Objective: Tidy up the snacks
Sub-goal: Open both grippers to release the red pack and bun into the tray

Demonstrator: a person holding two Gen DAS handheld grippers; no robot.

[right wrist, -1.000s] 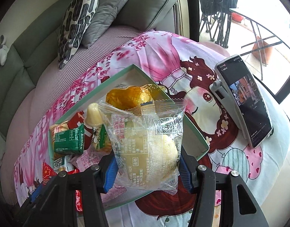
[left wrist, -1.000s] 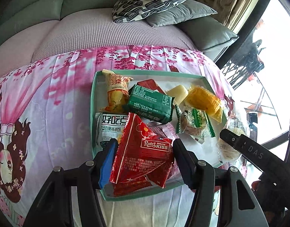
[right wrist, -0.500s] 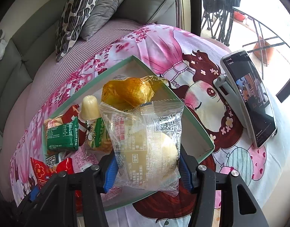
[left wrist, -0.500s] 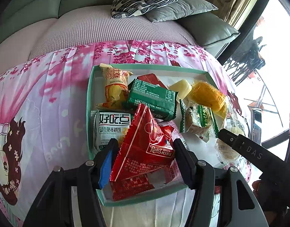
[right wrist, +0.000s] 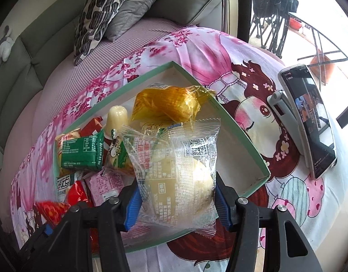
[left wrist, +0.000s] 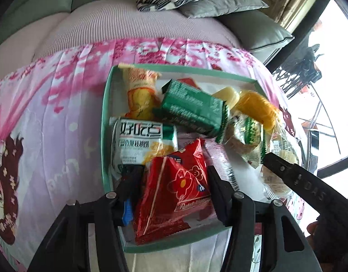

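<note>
A green-rimmed box (left wrist: 105,113) (right wrist: 237,131) sits on a pink printed cloth and holds several snack packs. My left gripper (left wrist: 171,192) is shut on a red Rater Kiss packet (left wrist: 174,195), held over the box's near left corner. My right gripper (right wrist: 177,195) is shut on a clear-wrapped bun (right wrist: 178,176), held over the box's near right side. In the box lie a green pack (left wrist: 192,106), a white walnut-cake pack (left wrist: 142,142), an orange pack (left wrist: 140,90), a yellow corn pack (right wrist: 167,104) and a pale jelly cup (right wrist: 117,117).
A phone on a grey stand (right wrist: 310,122) stands on the cloth right of the box. A sofa with a patterned cushion (right wrist: 99,15) and grey cushions (left wrist: 258,31) lies behind. The right gripper's black body (left wrist: 310,188) reaches in at the left wrist view's right.
The red packet has tipped and turned in my left gripper and sits lower over the box corner. My right gripper with the bun has shifted slightly toward the box.
</note>
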